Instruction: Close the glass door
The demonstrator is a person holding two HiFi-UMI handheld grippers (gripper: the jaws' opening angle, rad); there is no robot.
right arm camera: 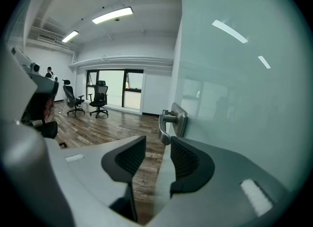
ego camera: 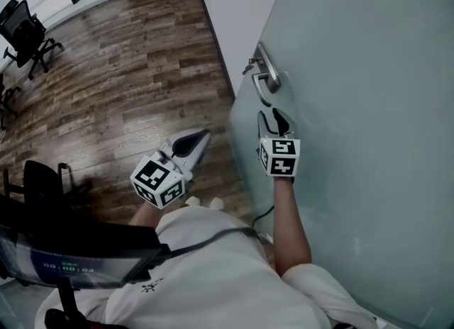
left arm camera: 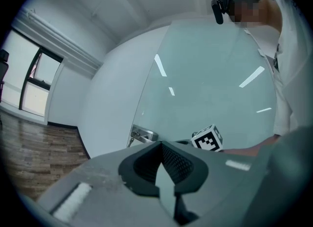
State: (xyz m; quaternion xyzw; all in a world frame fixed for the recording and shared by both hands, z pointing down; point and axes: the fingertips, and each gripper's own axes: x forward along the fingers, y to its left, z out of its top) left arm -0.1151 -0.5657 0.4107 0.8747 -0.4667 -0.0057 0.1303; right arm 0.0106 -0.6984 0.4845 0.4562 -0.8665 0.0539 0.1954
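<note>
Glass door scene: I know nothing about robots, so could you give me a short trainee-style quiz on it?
1. True or false: the right gripper is clamped on the door handle.
2. The left gripper has its jaws: A) wide apart, B) together, C) round the handle.
3. Fill in: the floor beside the glass door looks like ____ planks.
Key: 1 false; 2 B; 3 wood.
</note>
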